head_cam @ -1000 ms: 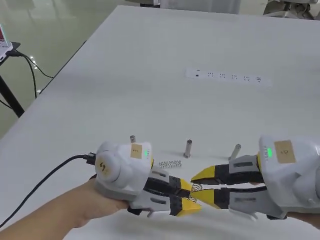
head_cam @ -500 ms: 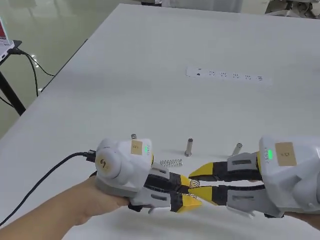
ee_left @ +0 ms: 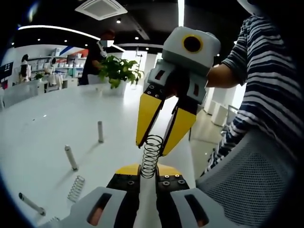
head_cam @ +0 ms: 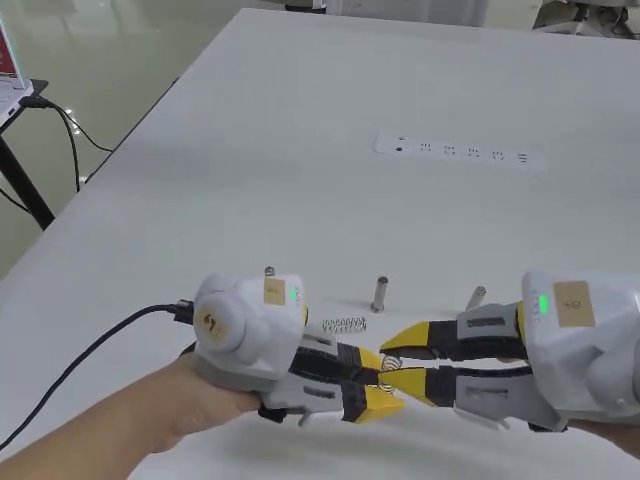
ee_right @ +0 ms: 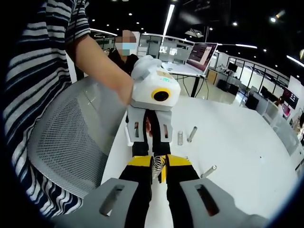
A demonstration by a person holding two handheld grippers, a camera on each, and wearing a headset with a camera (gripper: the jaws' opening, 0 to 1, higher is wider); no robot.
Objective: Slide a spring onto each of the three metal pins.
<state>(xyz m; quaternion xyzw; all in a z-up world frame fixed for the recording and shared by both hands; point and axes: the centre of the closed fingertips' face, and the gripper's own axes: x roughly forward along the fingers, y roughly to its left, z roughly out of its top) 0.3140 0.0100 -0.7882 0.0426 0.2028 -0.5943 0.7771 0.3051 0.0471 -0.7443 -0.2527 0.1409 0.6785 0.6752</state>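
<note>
None threaded yet. Left pin [head_cam: 269, 272] bare; left gripper [ee_left: 141, 171] clenched on a spring [head_cam: 390, 365] low over the table [head_cam: 300, 150]. Loose spring [head_cam: 343, 324] near the bare middle pin [head_cam: 380, 293]. Right pin [head_cam: 477, 296] bare; right gripper [ee_left: 153, 146] straddles the held spring, grip unclear.

Head cam looks down; other two cams face-to-face, close, share spring [ee_left: 151, 156].

Left gripper [head_cam: 378, 385] and right gripper [head_cam: 392, 362] meet at a spring [head_cam: 390, 367], three pins [head_cam: 380, 293] and a loose spring [head_cam: 343, 324] beyond.
</note>
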